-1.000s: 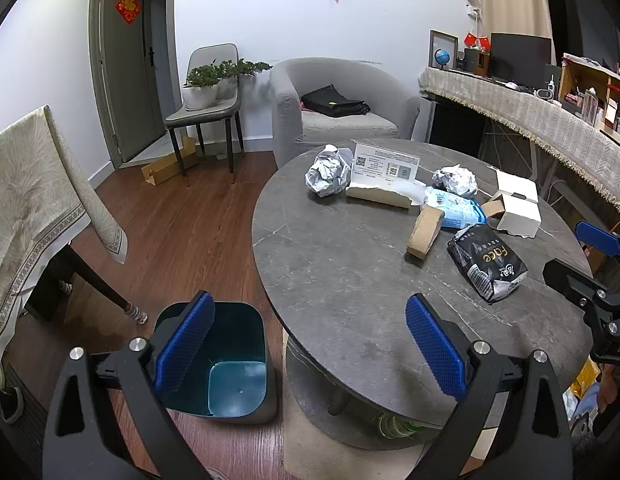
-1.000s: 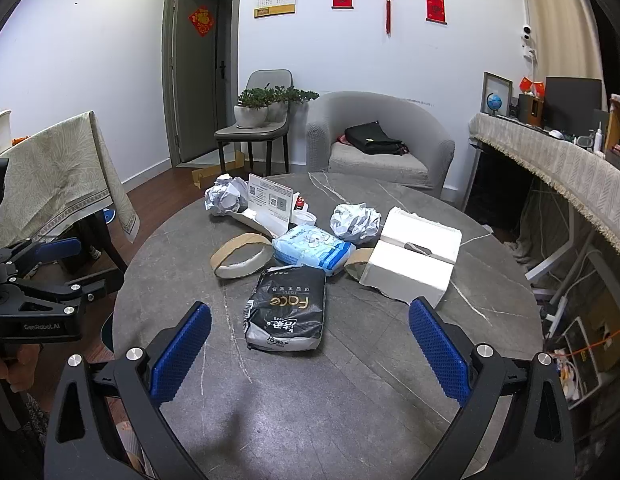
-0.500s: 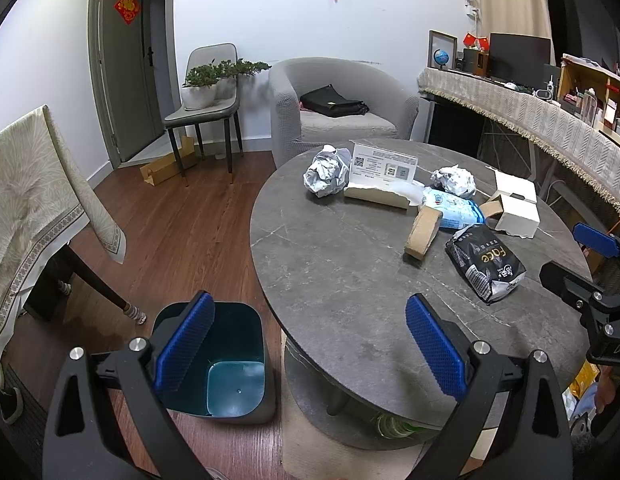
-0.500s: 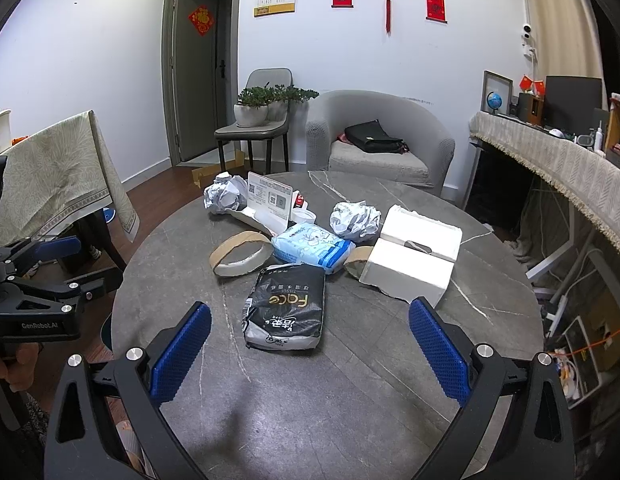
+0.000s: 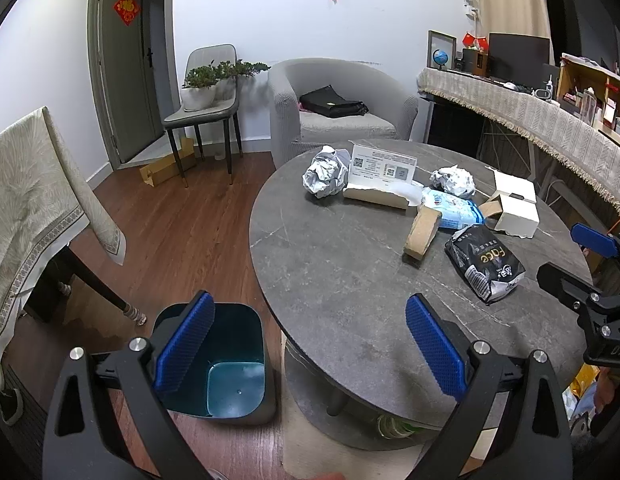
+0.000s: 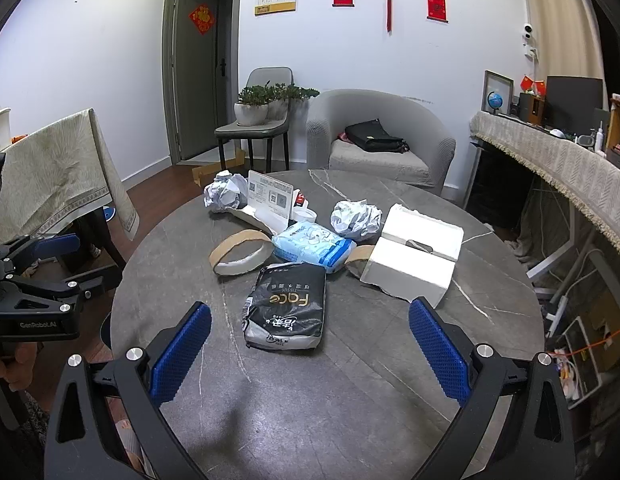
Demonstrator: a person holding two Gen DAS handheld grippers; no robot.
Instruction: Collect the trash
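Trash lies on the round grey table (image 6: 350, 400): a black tissue pack (image 6: 288, 310) (image 5: 484, 266), a blue tissue pack (image 6: 314, 246), a cardboard ring (image 6: 240, 256), two crumpled paper balls (image 6: 226, 196) (image 6: 356, 218), a white box (image 6: 414, 264) and an open flat carton with a card (image 6: 270, 200). A teal bin (image 5: 226, 364) stands on the floor left of the table. My left gripper (image 5: 310, 344) is open and empty, over the table edge and bin. My right gripper (image 6: 310, 354) is open and empty, just short of the black pack.
A cloth-covered table (image 5: 26, 200) stands at the left. A grey armchair (image 5: 334, 108) and a chair with a plant (image 5: 206, 96) stand behind. A long draped counter (image 5: 530, 120) runs along the right. The wood floor (image 5: 182, 216) lies between.
Both grippers have drifted slightly; the view barely shifts. Both stay open and empty, and no trash has moved.
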